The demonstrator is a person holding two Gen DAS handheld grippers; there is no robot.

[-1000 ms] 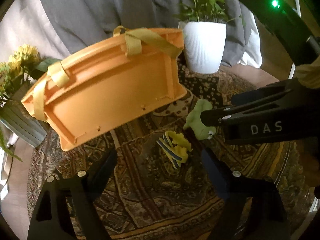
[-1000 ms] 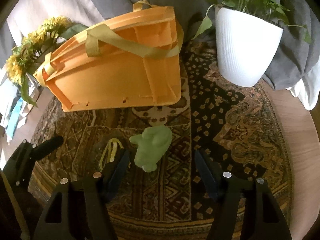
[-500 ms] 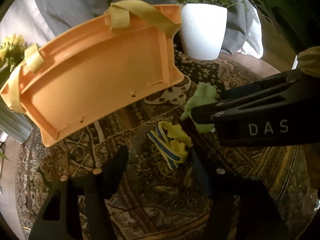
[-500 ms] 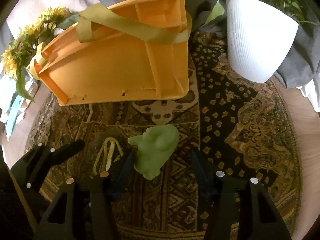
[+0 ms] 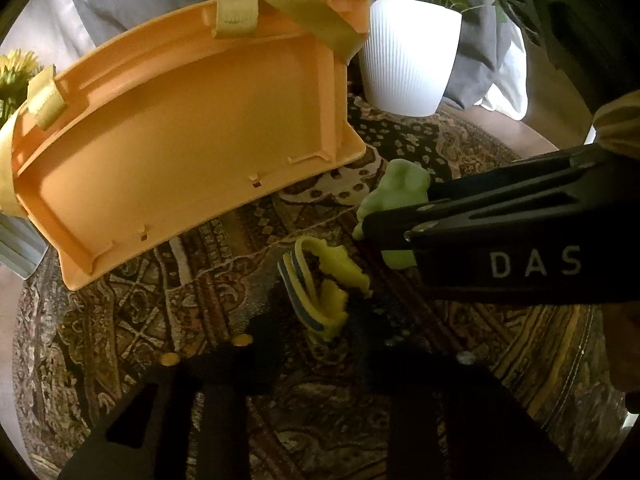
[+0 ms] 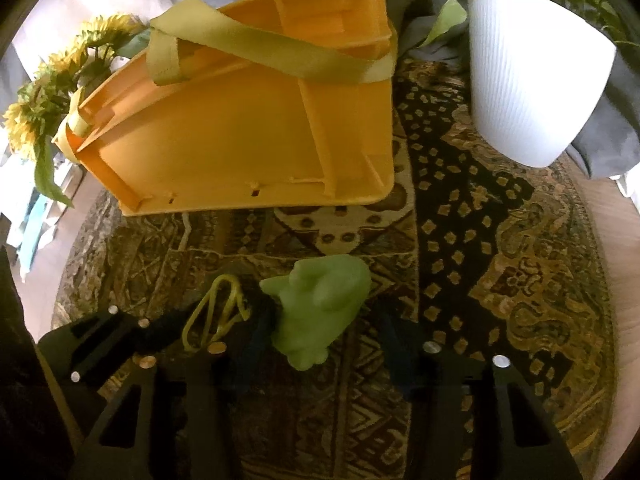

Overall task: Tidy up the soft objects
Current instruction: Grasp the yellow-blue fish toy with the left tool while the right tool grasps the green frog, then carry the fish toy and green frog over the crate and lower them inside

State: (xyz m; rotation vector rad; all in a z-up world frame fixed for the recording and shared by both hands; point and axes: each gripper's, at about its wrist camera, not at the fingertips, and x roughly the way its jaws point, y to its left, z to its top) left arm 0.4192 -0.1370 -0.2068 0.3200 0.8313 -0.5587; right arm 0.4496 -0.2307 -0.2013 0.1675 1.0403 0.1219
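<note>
Left tool (image 5: 316, 336), seen from its own camera: fingers spread, straddling one yellow striped toy (image 5: 320, 288) on the patterned rug (image 5: 160, 312); no contact is visible. One orange bin (image 5: 180, 120) with yellow straps stands just behind, mouth tipped toward the toys. One green toy (image 5: 394, 192) lies beside the yellow one, partly hidden by the right tool crossing the view. One white pot (image 5: 408, 60) stands further back.

Right tool (image 6: 320, 344), seen from its own camera: fingers spread, flanking the green toy (image 6: 320, 308), not yet pinching it. The left tool's fingers appear at lower left around the yellow toy (image 6: 216, 316). One bin (image 6: 248, 128), one pot (image 6: 532, 80) and one bunch of sunflowers (image 6: 44, 92) are counted.

Judgement: both tools are at the grasp step. Each should close across the toy's thickest part, gently, since both will likely compress, then lift clear before swinging toward the bin. The tools are near each other; staggered lifts would avoid a clash.
</note>
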